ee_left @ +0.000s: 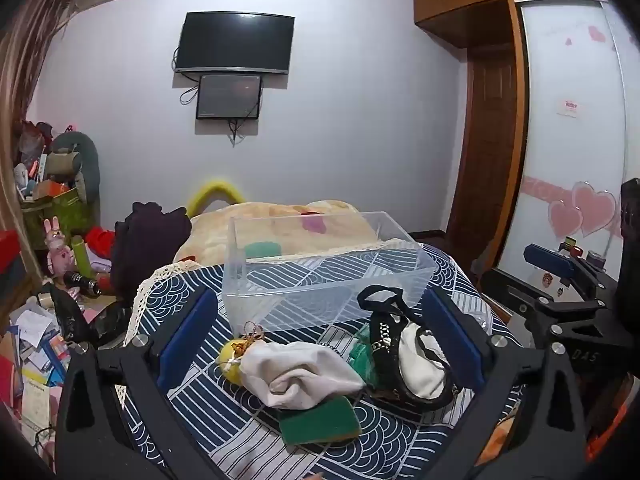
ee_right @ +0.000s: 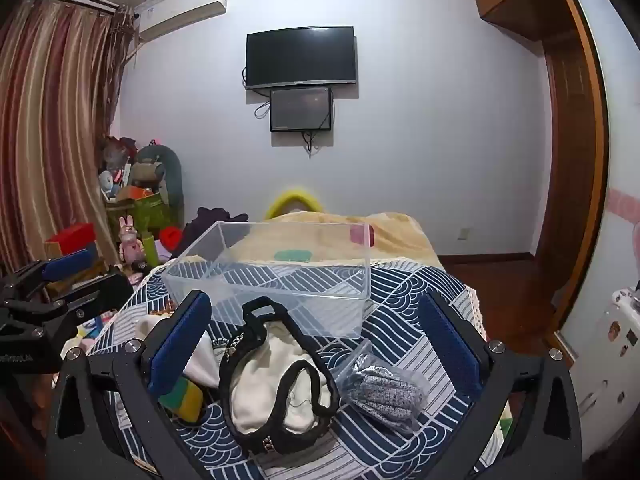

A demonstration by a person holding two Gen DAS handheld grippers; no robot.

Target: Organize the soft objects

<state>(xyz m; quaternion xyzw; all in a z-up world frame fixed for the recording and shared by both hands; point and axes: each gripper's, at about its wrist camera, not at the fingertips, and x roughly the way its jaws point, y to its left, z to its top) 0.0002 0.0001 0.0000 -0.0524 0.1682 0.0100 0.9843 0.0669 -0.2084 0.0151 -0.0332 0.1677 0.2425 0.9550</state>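
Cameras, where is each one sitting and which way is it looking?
Left wrist: on the left gripper, facing the clear box, white cloth and wall TV; the right gripper shows at its right edge.
Right wrist: on the right gripper, facing the black-trimmed pouch; the left gripper shows at its left edge.
Shared: box, pouch, TV.

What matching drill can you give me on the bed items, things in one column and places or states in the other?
Things:
1. clear box
2. white cloth
3. green sponge
4. grey packet

Places or states:
A. partly under the white cloth
B. in a clear wrapper, right of the black-trimmed bag
C. nothing inside, behind the pile
D. crumpled, next to a yellow ball

Pairs: 1-C, 2-D, 3-A, 4-B
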